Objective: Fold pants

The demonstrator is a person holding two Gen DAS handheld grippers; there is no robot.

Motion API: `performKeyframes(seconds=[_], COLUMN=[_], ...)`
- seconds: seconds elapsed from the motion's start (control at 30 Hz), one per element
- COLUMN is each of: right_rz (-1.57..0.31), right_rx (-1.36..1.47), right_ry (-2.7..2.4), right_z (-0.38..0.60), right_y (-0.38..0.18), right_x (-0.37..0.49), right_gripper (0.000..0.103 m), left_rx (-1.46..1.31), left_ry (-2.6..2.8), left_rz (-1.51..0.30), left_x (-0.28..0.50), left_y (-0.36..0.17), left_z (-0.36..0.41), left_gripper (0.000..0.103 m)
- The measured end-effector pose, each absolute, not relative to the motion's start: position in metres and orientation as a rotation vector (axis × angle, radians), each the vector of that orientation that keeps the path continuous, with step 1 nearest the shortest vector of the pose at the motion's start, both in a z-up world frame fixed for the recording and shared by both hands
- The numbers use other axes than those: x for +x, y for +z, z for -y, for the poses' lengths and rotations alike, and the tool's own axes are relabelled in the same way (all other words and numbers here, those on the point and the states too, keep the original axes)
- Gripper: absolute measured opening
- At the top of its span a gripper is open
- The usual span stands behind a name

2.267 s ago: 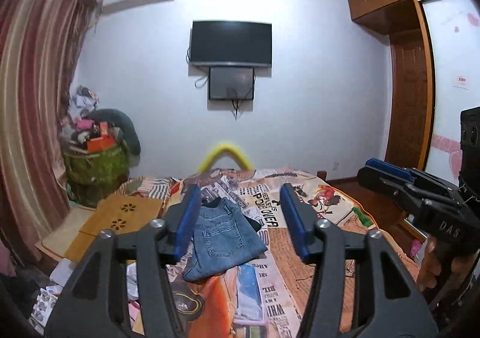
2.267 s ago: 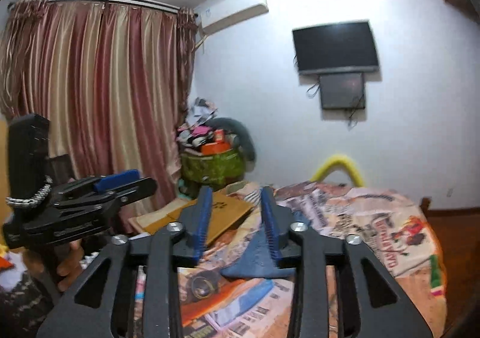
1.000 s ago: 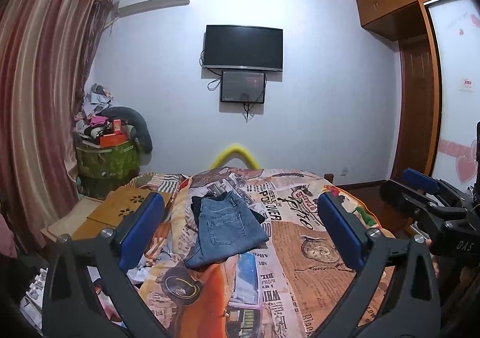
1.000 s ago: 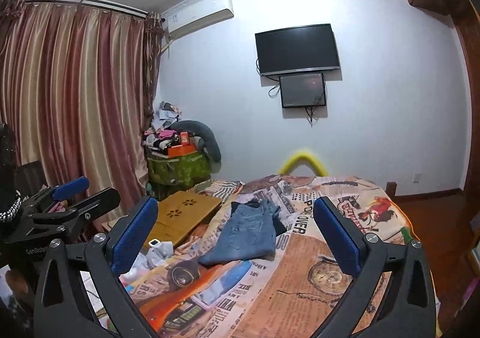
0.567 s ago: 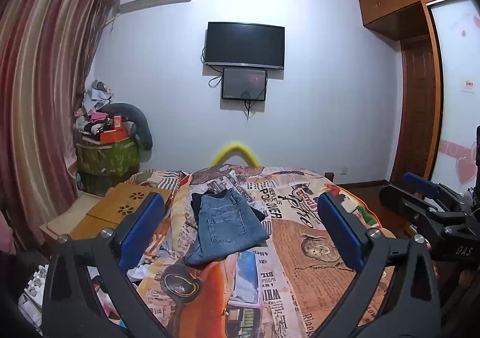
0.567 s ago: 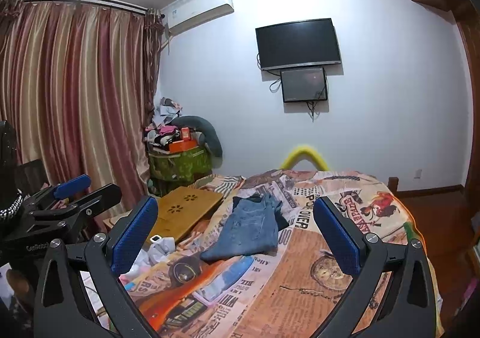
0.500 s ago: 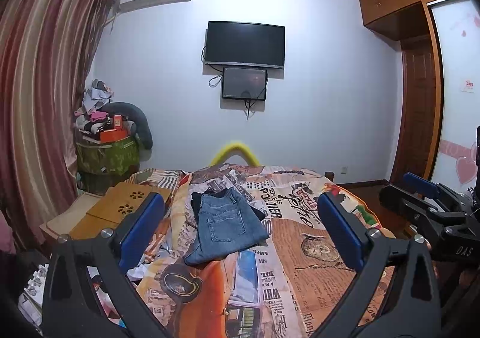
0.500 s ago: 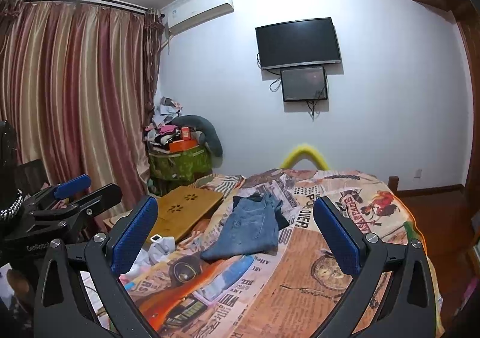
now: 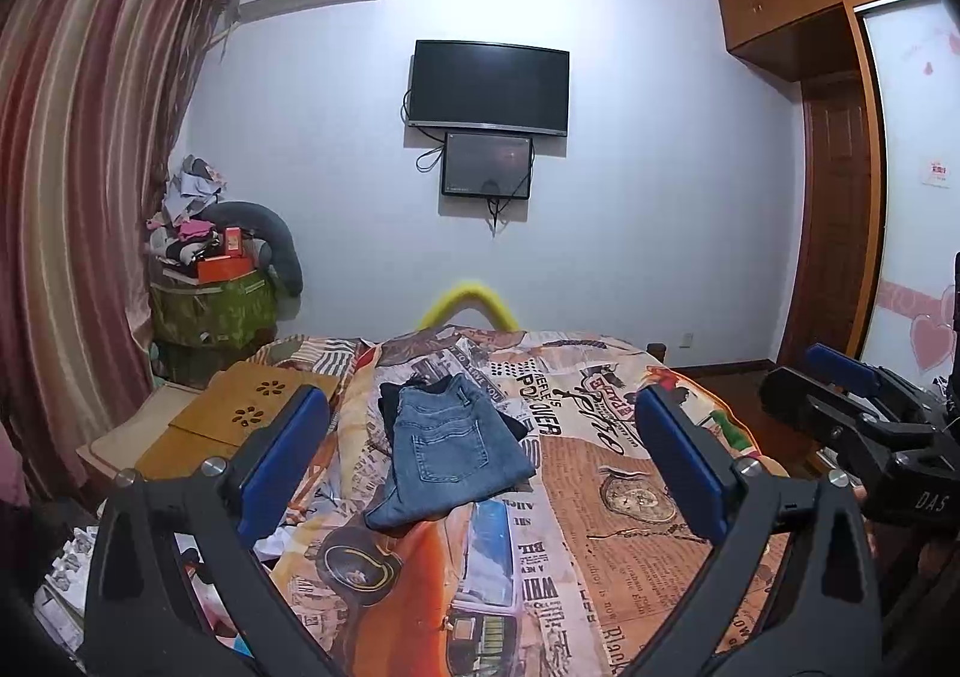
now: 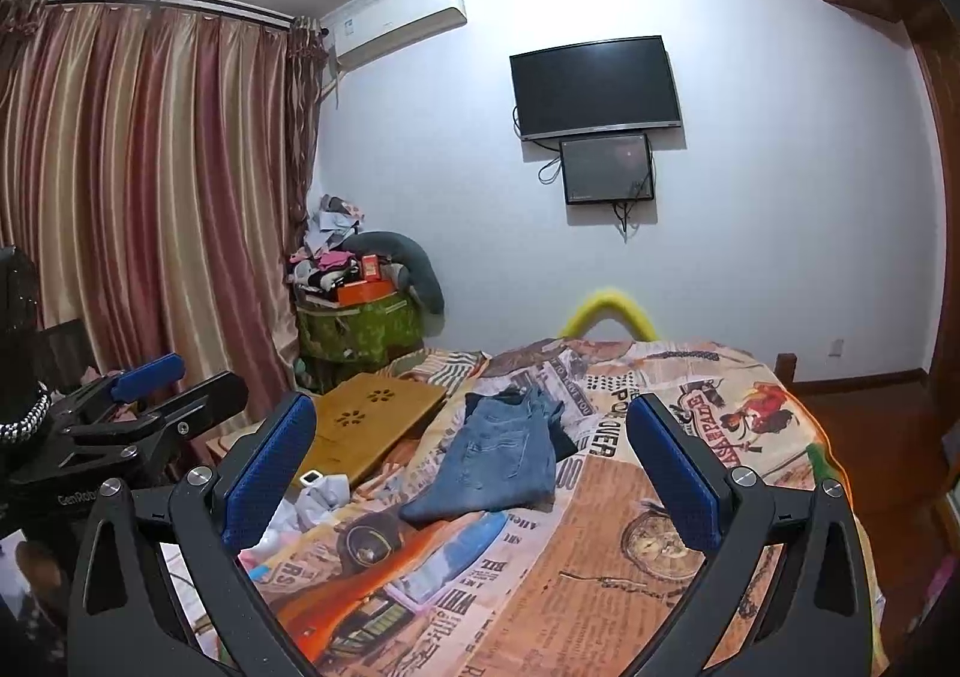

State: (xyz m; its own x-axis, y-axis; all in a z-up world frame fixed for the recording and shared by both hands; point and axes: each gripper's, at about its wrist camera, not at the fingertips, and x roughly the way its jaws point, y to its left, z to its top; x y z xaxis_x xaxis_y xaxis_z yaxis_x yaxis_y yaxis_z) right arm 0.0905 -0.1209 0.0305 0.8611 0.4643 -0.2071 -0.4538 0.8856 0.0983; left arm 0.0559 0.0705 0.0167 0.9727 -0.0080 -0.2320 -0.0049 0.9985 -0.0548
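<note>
Folded blue jeans (image 9: pixel 447 452) lie on the bed's printed cover (image 9: pixel 606 503), on top of a dark folded garment (image 9: pixel 391 401). They also show in the right wrist view (image 10: pixel 498 458). My left gripper (image 9: pixel 480 461) is wide open and empty, held above the near part of the bed, well short of the jeans. My right gripper (image 10: pixel 471 461) is wide open and empty too, at a similar distance. Each gripper shows at the edge of the other's view: the right one (image 9: pixel 852 407), the left one (image 10: pixel 144 395).
A wooden lap desk (image 9: pixel 252 407) lies at the bed's left edge. White clutter (image 10: pixel 312 497) sits beside it. A green bin piled with things (image 9: pixel 210 305) stands in the left corner by the curtain (image 9: pixel 72 197). A TV (image 9: pixel 487 84) hangs on the far wall. A wardrobe (image 9: pixel 840 197) is at right.
Both grippers opened wide and pulled back from the bed; the right one let go of the jeans. In the last half second nothing has visibly moved.
</note>
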Motion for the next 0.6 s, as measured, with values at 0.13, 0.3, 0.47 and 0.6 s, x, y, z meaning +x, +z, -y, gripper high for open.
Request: performKeyframes(seconds=[0.13,0.3,0.47,0.6], right_rz=[-0.230,-0.229,-0.231,-0.229], right_rx=[0.047,0.048,0.049,0.052], right_ry=[0.478,0.479,0.478,0.472], right_z=[0.1211,0.1223,0.1229,0.1225], right_y=[0.0307,0.0304,0.0303,0.0313], right_x=[0.0906,0.0908,0.0908,0.0899], right_gripper=[0.103,0.103,0.103,0.103], left_rx=[-0.054,-0.053,-0.052,-0.055], left_ry=[-0.003,-0.006,-0.011,-0.027], left_rz=[-0.235,-0.236,-0.237,-0.241], left_x=[0.0569,0.0583,0.0588,0.0599], left_y=[0.0165,0.0160,0.0151,0.0143], left_z=[-0.0698,-0.0694,-0.0684,-0.0675], left_gripper=[0.103,0.103,0.103,0.103])
